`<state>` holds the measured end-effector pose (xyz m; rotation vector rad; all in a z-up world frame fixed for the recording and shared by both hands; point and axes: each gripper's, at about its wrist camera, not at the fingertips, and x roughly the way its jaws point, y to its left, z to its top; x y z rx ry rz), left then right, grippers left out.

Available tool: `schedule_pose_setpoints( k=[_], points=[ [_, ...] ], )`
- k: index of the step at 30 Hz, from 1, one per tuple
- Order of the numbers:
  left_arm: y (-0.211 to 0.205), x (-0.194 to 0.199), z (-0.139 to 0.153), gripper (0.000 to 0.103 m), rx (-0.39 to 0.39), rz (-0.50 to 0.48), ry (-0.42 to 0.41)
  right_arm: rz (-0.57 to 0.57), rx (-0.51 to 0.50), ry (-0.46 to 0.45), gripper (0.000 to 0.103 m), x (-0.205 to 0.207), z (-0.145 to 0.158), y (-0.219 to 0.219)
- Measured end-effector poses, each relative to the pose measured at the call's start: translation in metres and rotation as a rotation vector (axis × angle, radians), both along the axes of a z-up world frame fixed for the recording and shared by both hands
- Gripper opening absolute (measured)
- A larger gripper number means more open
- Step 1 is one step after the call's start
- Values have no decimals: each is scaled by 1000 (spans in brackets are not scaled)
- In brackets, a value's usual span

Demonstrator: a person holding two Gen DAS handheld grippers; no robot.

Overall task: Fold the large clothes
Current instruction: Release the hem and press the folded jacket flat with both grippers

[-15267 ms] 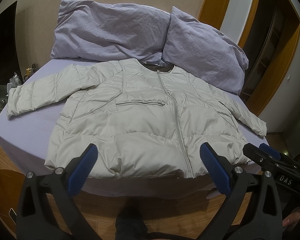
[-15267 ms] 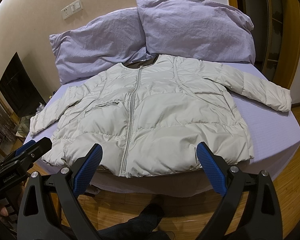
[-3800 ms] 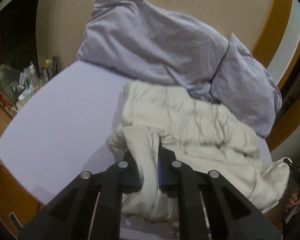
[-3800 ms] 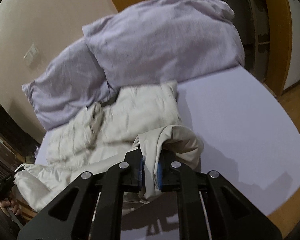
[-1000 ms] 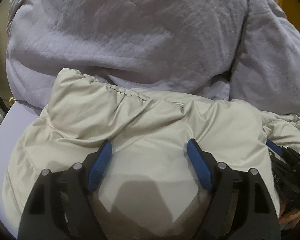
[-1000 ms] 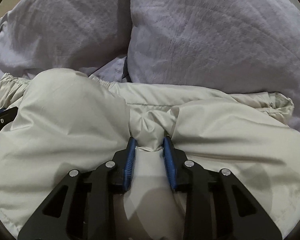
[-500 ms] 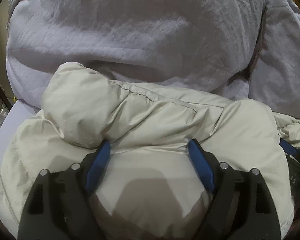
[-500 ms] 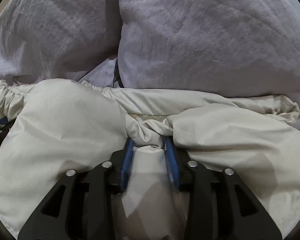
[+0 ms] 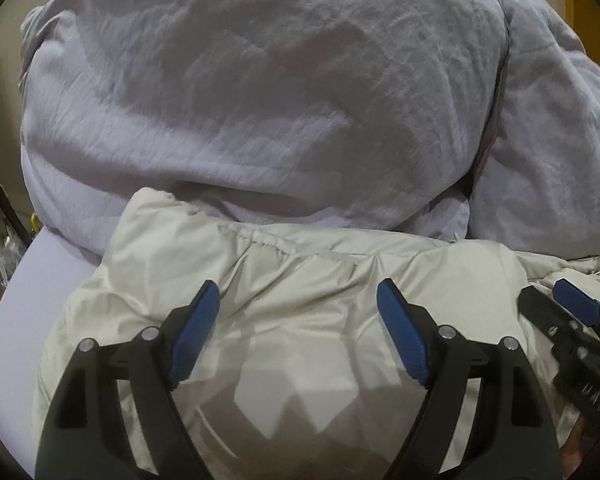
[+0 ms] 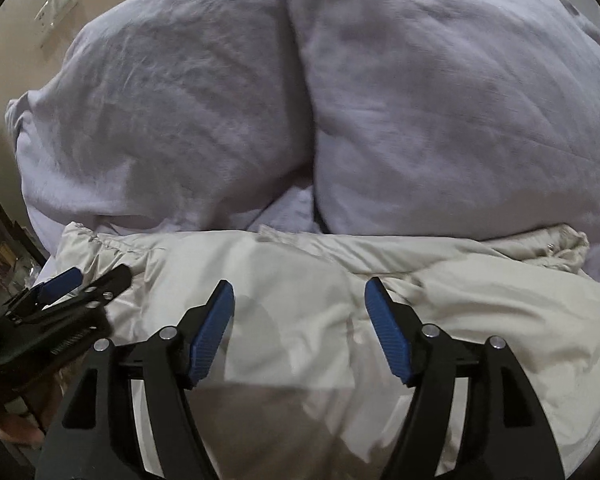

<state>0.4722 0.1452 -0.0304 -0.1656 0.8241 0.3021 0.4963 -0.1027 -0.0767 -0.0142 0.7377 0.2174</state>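
The cream puffer jacket (image 9: 308, 280) lies folded into a thick bundle on the lilac bed, its far edge against the pillows. My left gripper (image 9: 298, 296) hovers just above its left part, open, with nothing between the blue pads. In the right wrist view the jacket (image 10: 480, 304) fills the lower half. My right gripper (image 10: 300, 296) is over its middle with jaws opening; the fabric lies below them, not pinched. Each gripper shows at the edge of the other's view: the right gripper (image 9: 572, 312), the left gripper (image 10: 72, 284).
Two lilac pillows (image 9: 260, 92) (image 10: 460, 100) lean against the wall right behind the jacket. A strip of bare bed sheet (image 9: 24, 280) lies to the left. A wall switch plate (image 10: 56, 0) is at the upper left. Clutter on a low stand (image 9: 4, 240) sits beyond the bed's left edge.
My right gripper has let go of the pinched fold of jacket, spread its jaws wide and risen. My left gripper stayed open and drew back slightly; the jacket has settled flatter.
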Motion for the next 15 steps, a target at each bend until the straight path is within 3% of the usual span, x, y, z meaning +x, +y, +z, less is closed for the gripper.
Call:
schedule_pose_setpoints(
  k=[5, 15],
  points=[
    [-7, 12, -21, 81, 43, 16, 28, -1, -62, 29, 70, 9, -25, 14],
    [-6, 25, -45, 86, 14, 47, 37, -7, -70, 61, 71, 32, -51, 20]
  ],
)
